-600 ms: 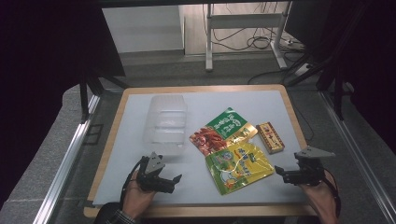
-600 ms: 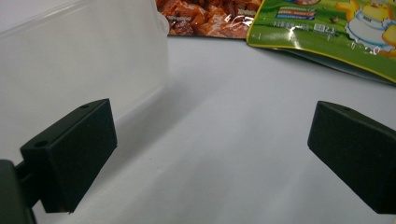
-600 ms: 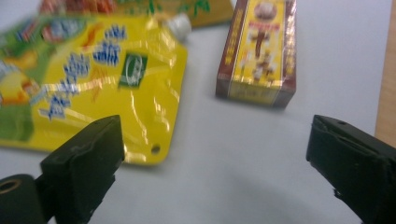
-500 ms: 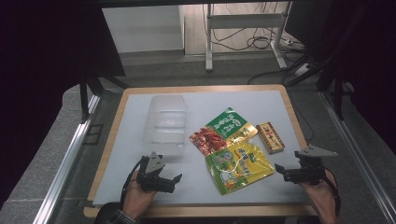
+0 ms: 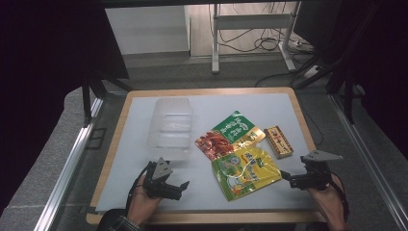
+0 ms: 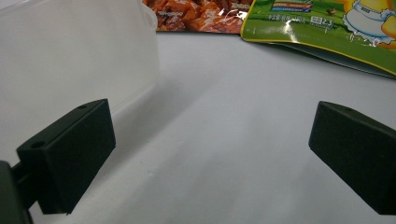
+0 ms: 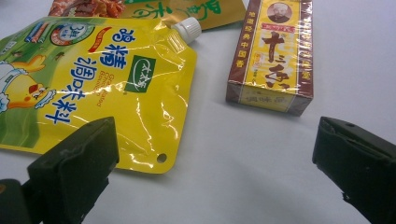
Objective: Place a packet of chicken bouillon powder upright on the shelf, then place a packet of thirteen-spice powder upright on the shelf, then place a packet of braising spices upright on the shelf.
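Right now both grippers hovering low over table, jaws wide, gripping nothing: left gripper (image 5: 182,186) beside clear container (image 5: 169,126), right gripper (image 5: 285,177) nearing yellow spout pouch (image 7: 93,79). Pouch lying flat mid-table, looking light, floppy, slick; pinching edge or cap (image 7: 187,29) likely best.

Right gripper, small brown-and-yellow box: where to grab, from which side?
Probably the box across its two long sides, coming from above. It lies flat, clear of the yellow pouch, and looks narrow enough for the open right gripper.
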Motion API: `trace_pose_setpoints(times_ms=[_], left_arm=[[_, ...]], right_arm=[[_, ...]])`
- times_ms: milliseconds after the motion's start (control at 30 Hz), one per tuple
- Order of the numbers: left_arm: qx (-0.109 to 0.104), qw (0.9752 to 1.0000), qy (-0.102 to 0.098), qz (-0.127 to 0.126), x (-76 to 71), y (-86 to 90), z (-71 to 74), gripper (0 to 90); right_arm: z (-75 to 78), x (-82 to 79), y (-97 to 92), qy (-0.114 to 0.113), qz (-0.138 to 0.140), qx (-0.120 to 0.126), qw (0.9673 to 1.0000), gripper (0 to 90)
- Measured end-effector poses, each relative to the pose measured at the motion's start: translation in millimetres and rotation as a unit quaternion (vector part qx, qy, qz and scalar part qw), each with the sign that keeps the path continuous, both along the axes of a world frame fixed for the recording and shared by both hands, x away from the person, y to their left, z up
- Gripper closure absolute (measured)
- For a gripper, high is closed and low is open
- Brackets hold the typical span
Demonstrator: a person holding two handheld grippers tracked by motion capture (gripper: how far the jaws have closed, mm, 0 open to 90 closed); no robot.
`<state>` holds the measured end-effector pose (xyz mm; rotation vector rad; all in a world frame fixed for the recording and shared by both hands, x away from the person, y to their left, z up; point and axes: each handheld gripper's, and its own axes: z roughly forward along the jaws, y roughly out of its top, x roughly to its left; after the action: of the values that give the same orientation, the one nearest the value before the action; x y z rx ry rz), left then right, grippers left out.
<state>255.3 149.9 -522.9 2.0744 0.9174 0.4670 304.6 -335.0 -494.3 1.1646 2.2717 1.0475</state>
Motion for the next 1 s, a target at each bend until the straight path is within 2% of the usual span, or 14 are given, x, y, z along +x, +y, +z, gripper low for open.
trace_pose_setpoints(times_ms=[233, 400, 500, 700, 1000], left_arm=[[-0.009, 0.9999, 0.006, -0.001, -0.5, -0.2, 2.8, 0.2], [-0.028, 0.9995, 0.009, -0.012, -1.9, -1.9, 5.2, 0.2], [-0.03, 0.9995, 0.004, -0.013, -2.4, -2.9, 6.7, 0.9], [-0.019, 0.9996, -0.005, -0.02, -3.6, -10.5, 9.1, 3.6], [-0.023, 0.9991, -0.009, -0.034, -3.9, -18.3, 10.6, 11.8]], right_arm=[[-0.5, 0.2, 0.9, -0.001, 0.003, -0.001, 1.0, 0.3], [-0.7, 0.3, 0.8, 0.0, 0.005, 0.0, 1.0, 0.3], [-0.6, 0.5, 1.0, 0.0, 0.005, -0.001, 1.0, 0.3], [-0.5, 0.5, 1.3, 0.0, 0.007, -0.002, 1.0, 0.2], [-0.4, 0.7, 1.1, -0.001, 0.009, -0.002, 1.0, 0.3]])
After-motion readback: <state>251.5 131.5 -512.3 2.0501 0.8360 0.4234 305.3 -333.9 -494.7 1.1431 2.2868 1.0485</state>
